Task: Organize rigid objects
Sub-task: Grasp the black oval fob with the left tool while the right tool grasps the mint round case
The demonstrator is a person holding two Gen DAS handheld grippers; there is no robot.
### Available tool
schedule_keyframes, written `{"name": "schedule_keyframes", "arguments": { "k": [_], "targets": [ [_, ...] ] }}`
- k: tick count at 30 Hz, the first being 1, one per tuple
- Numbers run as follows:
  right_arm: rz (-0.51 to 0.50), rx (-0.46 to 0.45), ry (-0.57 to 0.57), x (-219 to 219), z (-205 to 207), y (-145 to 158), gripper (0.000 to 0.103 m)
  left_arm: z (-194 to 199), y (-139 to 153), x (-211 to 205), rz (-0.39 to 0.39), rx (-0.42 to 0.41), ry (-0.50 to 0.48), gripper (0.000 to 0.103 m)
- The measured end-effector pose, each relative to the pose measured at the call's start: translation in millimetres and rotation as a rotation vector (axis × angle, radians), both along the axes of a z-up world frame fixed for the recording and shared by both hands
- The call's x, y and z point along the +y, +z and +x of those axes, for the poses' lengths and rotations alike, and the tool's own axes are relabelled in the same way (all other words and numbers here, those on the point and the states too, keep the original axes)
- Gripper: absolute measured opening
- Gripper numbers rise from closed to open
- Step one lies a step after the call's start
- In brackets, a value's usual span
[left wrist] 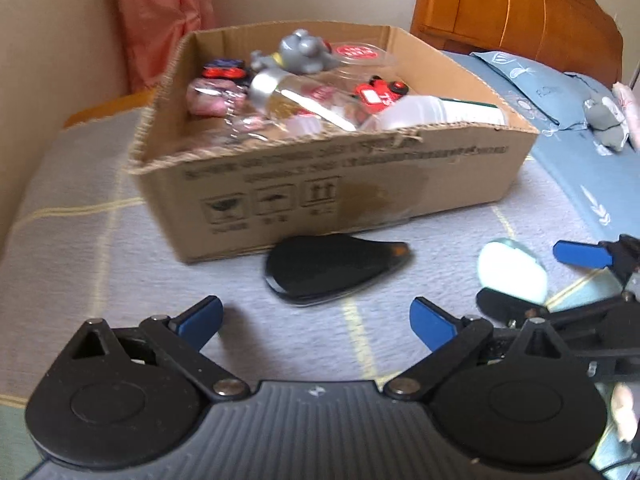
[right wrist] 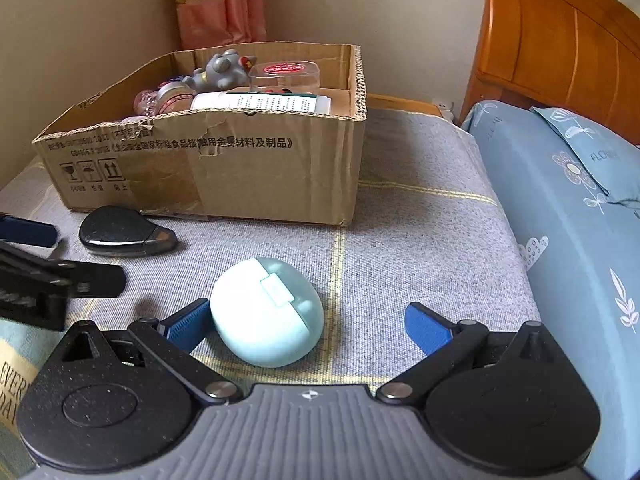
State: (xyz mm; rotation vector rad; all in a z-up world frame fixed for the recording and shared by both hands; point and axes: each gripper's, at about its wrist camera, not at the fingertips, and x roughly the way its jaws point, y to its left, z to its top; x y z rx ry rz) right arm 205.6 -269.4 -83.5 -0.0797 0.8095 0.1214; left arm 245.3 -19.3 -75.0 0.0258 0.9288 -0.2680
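Now the right gripper (right wrist: 306, 322) is spread wide, its left finger touching the mint case (right wrist: 267, 312), which lies in front of the cardboard box (right wrist: 240, 176). Likely light, rigid and slippery: pinch its widest sides. Left gripper (left wrist: 316, 320) gapes empty before the black fob (left wrist: 328, 268).

The blanket (right wrist: 420, 216) on the bed is showing grey with thin yellow lines crossing it. The cardboard box (right wrist: 248, 176) is showing plain brown with black printed text and symbols and a darker patch of tape. Near it, the key fob (right wrist: 120, 230) is gleaming glossy black. The oval case (right wrist: 268, 312) is showing pale mint green. The fingers (right wrist: 188, 326) are showing blue pads on black arms. The pillow (right wrist: 576, 208) is showing blue with white flowers, the headboard (right wrist: 560, 40) orange-brown, the curtain (right wrist: 220, 4) pink with a yellow band.
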Motion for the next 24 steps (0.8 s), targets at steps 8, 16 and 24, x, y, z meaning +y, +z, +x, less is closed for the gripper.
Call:
{"name": "schedule_keyframes", "arguments": {
  "k": [8,16,24],
  "targets": [
    [0.009,-0.011,0.077,-11.2,-10.7,-0.1,0.103,12.0,-3.2,-11.6,0.002,-0.041,0.064,0.099],
    [0.012,-0.030,0.099,-12.1,-16.2,-1.5,0.103,18.3,-6.9,-31.3,0.068,-0.080,0.095,0.092],
    [0.010,-0.025,0.227,-9.9,-10.8,-0.8,0.103,14.1,-5.8,-23.1,0.071,-0.086,0.065,0.089]
  ]
}}
